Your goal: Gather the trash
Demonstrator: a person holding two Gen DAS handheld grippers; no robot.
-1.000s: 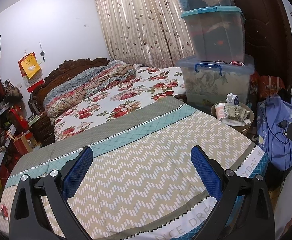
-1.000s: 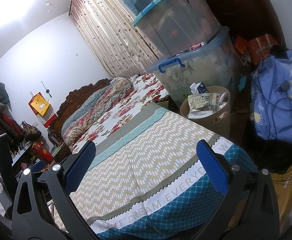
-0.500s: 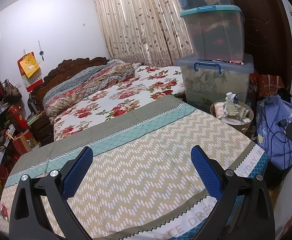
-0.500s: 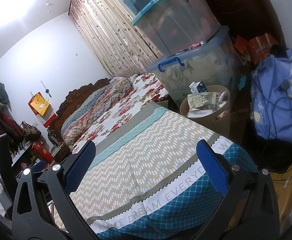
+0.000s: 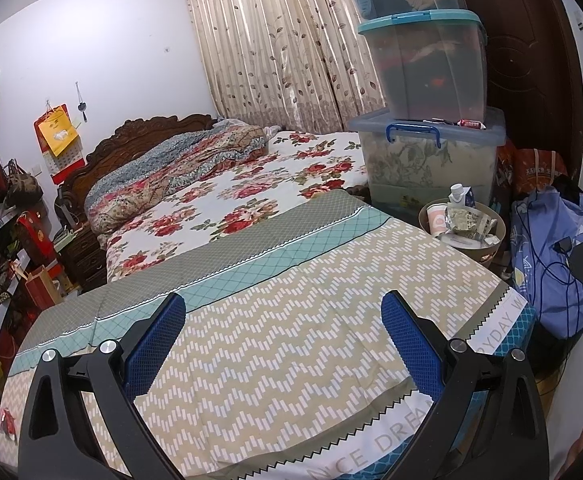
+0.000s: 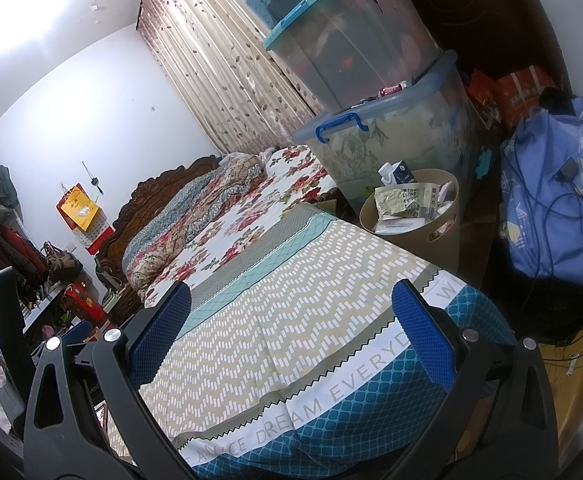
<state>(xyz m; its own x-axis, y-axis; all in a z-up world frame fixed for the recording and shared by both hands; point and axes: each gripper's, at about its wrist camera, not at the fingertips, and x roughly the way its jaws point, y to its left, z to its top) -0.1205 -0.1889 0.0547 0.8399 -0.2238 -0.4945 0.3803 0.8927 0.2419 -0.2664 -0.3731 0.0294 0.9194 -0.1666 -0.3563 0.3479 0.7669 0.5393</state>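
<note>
Room: bedroom seen over a zigzag-patterned bedspread (image 5: 291, 320), with a floral quilt (image 5: 179, 176) bunched toward the carved headboard at 10 o'clock in the left wrist view.
Left gripper (image 5: 283, 344): jaws wide apart, nothing between the blue pads, hovering above the bedspread.
Right gripper (image 6: 291, 332): jaws likewise spread and empty, above the bed's foot edge with its printed lettering.
Trash bin (image 6: 447, 236): round tan basket off the bed's far corner, at 1 o'clock in both views, touching or just beside the stacked storage boxes (image 5: 427, 152).
Trash: crumpled wrapper (image 6: 403, 200), milk carton (image 6: 397, 172) and paper cup (image 5: 435, 218) heaped to the rim.
Loose trash: none visible on the bedspread; a small red scrap (image 5: 5, 424) at 8 o'clock in the left wrist view may be litter, too small to tell.
Materials: thin crinkly foil-like wrapper, stiff waxed carton, smooth hard bin wall with handle cut-outs, soft creased cotton.
Risk: the pile sits high, so a careless grab could tip pieces over the rim.
Risk: dark cables (image 6: 551, 208) draped on the blue bag (image 6: 543, 240) beside the bin could snag a finger.
</note>
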